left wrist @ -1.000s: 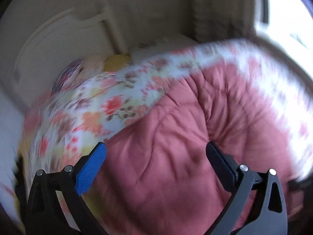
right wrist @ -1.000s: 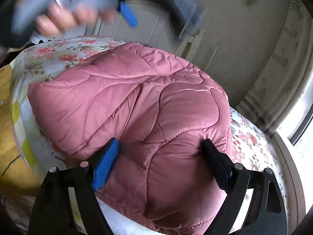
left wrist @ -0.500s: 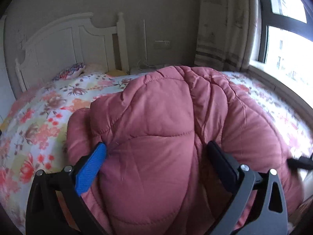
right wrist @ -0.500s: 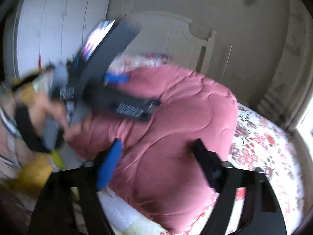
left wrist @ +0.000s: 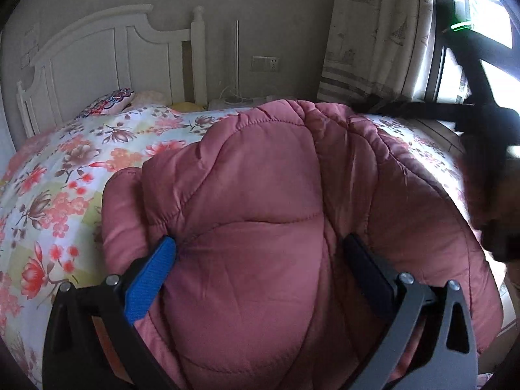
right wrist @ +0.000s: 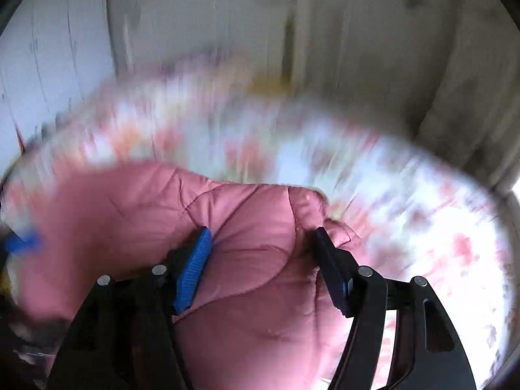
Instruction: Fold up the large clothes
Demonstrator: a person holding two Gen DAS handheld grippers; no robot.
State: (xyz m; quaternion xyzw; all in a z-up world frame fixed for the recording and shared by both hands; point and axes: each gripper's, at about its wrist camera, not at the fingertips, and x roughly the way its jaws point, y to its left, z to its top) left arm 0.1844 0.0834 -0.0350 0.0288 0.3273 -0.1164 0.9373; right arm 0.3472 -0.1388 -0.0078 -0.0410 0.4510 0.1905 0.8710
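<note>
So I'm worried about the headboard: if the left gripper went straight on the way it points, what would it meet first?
The left gripper would meet the puffy pink quilted jacket first; padding already bulges between its open fingers. The white wooden headboard lies well beyond and to the left.

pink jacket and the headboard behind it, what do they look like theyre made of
Pink jacket: looks like padded synthetic fabric, with a slight sheen, stitched quilting lines and puffy panels. Headboard: probably white-painted wood, smooth and matte, with raised panel mouldings and a turned post.
</note>
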